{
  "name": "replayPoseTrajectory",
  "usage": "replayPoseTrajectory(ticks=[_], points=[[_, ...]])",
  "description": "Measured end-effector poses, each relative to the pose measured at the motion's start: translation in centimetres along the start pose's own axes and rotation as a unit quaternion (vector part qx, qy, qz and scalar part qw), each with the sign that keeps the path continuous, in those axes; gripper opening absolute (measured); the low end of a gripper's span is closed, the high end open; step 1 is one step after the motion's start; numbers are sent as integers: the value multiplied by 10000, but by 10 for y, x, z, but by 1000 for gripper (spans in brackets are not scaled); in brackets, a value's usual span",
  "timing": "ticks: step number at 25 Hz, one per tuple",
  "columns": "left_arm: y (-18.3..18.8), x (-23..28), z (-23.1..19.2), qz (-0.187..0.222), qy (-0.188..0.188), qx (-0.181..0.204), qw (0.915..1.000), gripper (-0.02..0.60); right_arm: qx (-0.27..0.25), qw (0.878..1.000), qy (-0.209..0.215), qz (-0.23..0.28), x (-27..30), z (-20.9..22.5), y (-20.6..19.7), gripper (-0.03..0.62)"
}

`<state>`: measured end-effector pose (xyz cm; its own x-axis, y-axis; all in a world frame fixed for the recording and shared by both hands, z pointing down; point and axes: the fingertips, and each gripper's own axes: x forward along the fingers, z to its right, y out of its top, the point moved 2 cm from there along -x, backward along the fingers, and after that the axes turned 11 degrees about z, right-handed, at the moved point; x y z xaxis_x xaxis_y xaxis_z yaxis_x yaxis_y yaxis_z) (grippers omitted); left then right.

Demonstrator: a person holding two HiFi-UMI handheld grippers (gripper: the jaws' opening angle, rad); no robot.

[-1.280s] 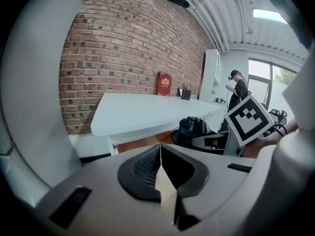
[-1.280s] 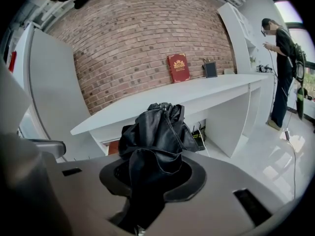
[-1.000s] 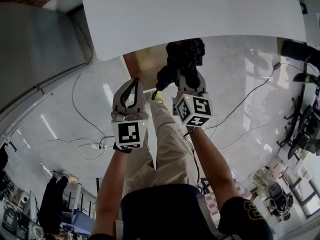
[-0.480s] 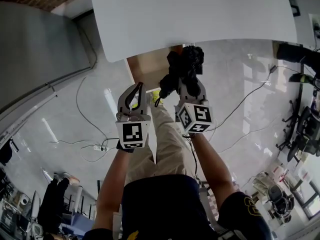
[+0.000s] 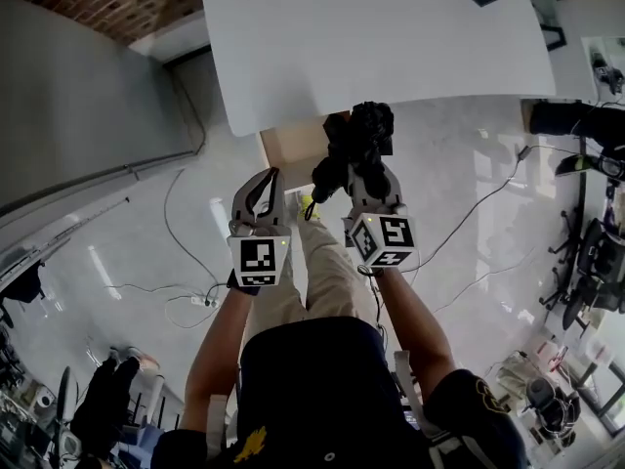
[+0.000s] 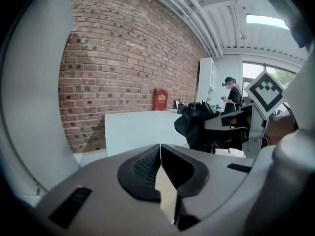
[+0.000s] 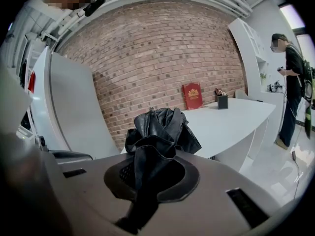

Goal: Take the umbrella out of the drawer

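A black folded umbrella (image 5: pixel 357 137) hangs bunched in my right gripper (image 5: pixel 362 160), above the floor and in front of the open wooden drawer (image 5: pixel 288 147) under the white table (image 5: pixel 371 47). In the right gripper view the umbrella (image 7: pixel 158 127) fills the gap of the right gripper (image 7: pixel 150 167). Its jaws have just been closing a little tighter on the fabric. My left gripper (image 5: pixel 270 176) is beside it on the left, shut, holding nothing. In the left gripper view the left gripper (image 6: pixel 161 147) has its jaws together, with the umbrella (image 6: pixel 196 124) off to the right.
Cables (image 5: pixel 186 262) trail over the glossy floor. A grey partition (image 5: pixel 78 115) stands at the left. On the table are a red book (image 7: pixel 192 96) and a small black holder (image 7: pixel 222 101). A person (image 7: pixel 293 77) stands at the far right, with chairs (image 5: pixel 598 252) nearby.
Both grippers have risen together. The umbrella has come up with the right gripper, away from the drawer and nearer the table's edge.
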<state>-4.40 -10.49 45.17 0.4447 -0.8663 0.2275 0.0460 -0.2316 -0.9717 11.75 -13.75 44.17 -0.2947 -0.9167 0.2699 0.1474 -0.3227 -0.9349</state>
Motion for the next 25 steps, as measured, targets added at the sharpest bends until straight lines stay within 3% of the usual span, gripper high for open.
replayPoseTrajectory(ticks=[11,25], points=[[94,-20,3,366,-103,208,9991,21,-55,9977,464,496,-6,-43,104,64],[205,-48,-24,989,177,380,9942,21,-227,9868,1112,1159,-40,-94,218,64]])
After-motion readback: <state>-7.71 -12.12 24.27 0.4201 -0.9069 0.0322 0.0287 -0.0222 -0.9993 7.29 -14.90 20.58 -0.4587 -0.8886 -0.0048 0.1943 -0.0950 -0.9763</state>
